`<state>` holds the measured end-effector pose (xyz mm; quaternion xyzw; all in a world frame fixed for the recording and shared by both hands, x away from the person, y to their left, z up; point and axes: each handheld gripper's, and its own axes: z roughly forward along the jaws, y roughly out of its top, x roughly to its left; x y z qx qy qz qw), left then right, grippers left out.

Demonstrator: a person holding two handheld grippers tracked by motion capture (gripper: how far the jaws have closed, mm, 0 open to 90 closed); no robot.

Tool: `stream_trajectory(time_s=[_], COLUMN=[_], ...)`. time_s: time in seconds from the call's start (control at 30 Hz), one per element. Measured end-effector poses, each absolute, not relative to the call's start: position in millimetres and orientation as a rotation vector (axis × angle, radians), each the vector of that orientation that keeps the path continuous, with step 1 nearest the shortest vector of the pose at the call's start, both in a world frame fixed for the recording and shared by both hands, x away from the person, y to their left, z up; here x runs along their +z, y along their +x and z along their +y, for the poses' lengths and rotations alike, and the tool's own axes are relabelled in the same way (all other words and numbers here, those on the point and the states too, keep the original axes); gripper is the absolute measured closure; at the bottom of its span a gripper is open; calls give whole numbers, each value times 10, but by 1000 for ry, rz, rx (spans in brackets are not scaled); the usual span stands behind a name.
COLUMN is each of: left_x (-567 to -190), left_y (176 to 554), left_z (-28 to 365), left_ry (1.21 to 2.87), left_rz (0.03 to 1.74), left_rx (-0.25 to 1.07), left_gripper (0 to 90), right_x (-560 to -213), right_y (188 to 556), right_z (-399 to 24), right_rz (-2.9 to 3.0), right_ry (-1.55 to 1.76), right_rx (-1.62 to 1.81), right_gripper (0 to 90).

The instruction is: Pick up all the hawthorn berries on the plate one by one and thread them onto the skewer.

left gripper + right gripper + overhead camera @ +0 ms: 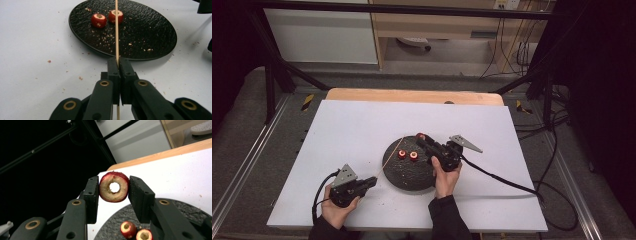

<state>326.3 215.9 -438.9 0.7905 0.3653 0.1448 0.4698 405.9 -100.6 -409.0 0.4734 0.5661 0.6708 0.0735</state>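
Observation:
A black round plate [412, 176] lies mid-table with two cored red fruits [402, 154] [413, 156] on its far part. My left gripper [372, 181], at the plate's near left, is shut on a thin wooden skewer [389, 159] that slants up over the plate's left edge. In the left gripper view the skewer [116, 30] runs from the closed jaws toward the two fruits [98, 20] [115, 16]. My right gripper [421, 139] hovers over the plate's far edge, shut on a third cored fruit [114, 187], whose hole faces the camera.
Crumbs are scattered on the plate [150, 32] and on the white sheet [362, 125]. A wooden table edge [412, 95] shows at the back. The right gripper's cable [502, 181] trails across the sheet to the right. Black frame bars stand around the table.

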Motion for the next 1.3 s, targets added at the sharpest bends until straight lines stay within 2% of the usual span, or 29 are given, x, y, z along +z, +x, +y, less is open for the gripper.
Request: stream_trajectory(time_s=[0.93, 1.3], left_x=[-4399, -4379], left_y=[3192, 3179], left_z=[1832, 1817], left_ry=[1919, 1896], left_rz=[861, 858], left_rx=[335, 339], left_gripper=[881, 881], right_x=[-4066, -4050], right_y=[4154, 4142], right_z=[-1005, -1007], right_rz=[1517, 1489], right_ry=[1456, 1458], right_rx=[2141, 2165], right_gripper=[616, 616])
